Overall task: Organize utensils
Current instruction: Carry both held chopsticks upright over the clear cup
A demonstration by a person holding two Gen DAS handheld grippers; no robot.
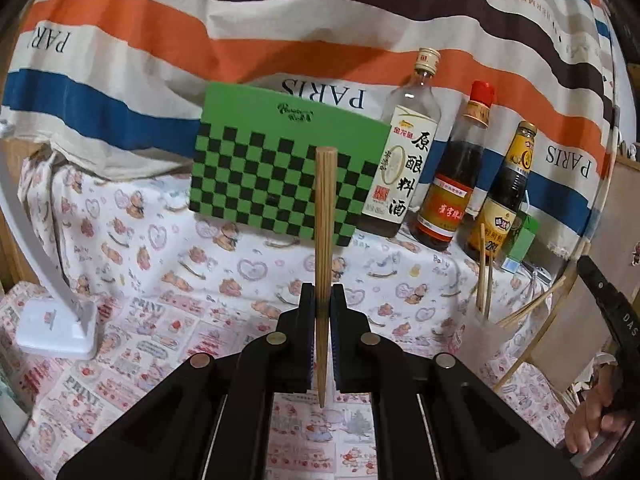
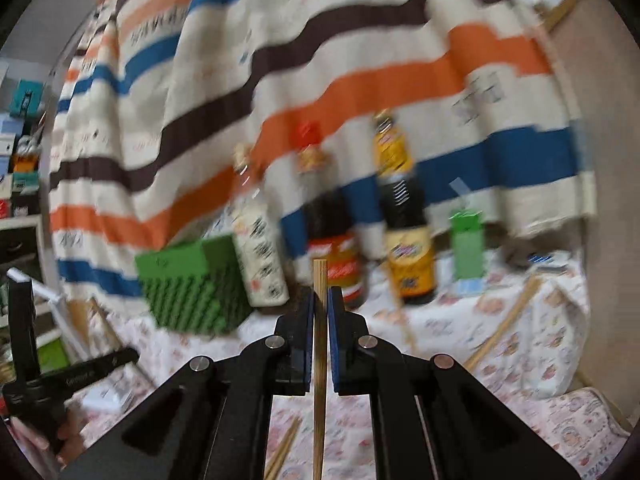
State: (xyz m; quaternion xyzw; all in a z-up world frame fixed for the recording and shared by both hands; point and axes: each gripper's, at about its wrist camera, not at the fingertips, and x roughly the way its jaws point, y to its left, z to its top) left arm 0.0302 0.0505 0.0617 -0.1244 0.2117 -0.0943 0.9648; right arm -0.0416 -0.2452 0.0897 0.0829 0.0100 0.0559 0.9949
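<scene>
Left gripper (image 1: 321, 300) clamped on an upright chopstick (image 1: 325, 216), near the green checkered board (image 1: 260, 168). Right gripper (image 2: 320, 304) clenched around another upright chopstick (image 2: 320, 344), before blurred sauce bottles (image 2: 332, 240).

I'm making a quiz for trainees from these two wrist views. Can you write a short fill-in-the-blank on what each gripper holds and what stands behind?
1. The left gripper is shut on a single wooden ____.
2. Behind the left chopstick, a ____ checkered board leans against the striped cloth.
3. To the right of the board stand ____ bottles.
4. The right gripper holds its own chopstick in ____ jaws.

Missing words: chopstick; green; three; shut
</scene>
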